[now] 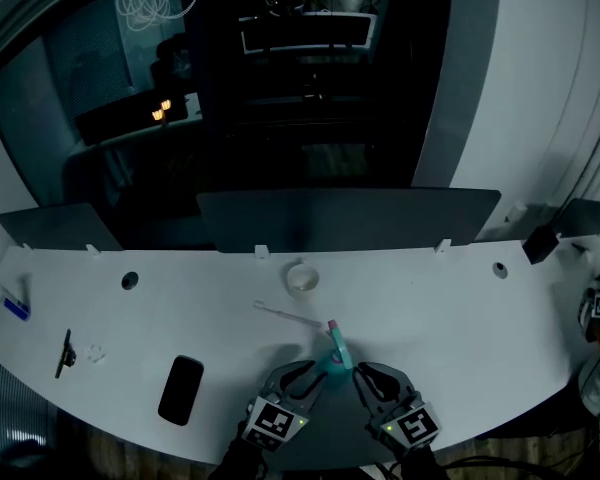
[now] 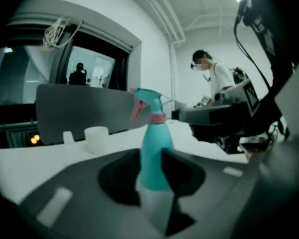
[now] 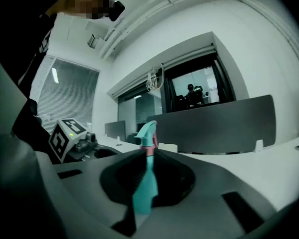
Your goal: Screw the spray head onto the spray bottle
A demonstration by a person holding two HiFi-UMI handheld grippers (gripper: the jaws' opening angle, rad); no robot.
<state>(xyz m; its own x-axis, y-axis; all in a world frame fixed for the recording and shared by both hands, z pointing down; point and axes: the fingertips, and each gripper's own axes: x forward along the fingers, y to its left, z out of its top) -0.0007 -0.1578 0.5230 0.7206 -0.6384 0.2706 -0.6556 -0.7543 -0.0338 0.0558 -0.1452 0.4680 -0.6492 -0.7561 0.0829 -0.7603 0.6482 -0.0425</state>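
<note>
Spray bottle (image 1: 337, 356), spray head (image 2: 148, 99) seated, is clamped by left gripper (image 2: 155, 176) and right gripper (image 3: 143, 183); tightening twist likely needed next.

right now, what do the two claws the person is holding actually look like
Both are the same build. The left claw and right claw have broad, curved dark grey jaws around a black hollow, with pale rectangular insets on the shell. Each carries a marker cube printed with black-and-white squares, with a small green light beside it. The sleeves are too dark to make out.
</note>
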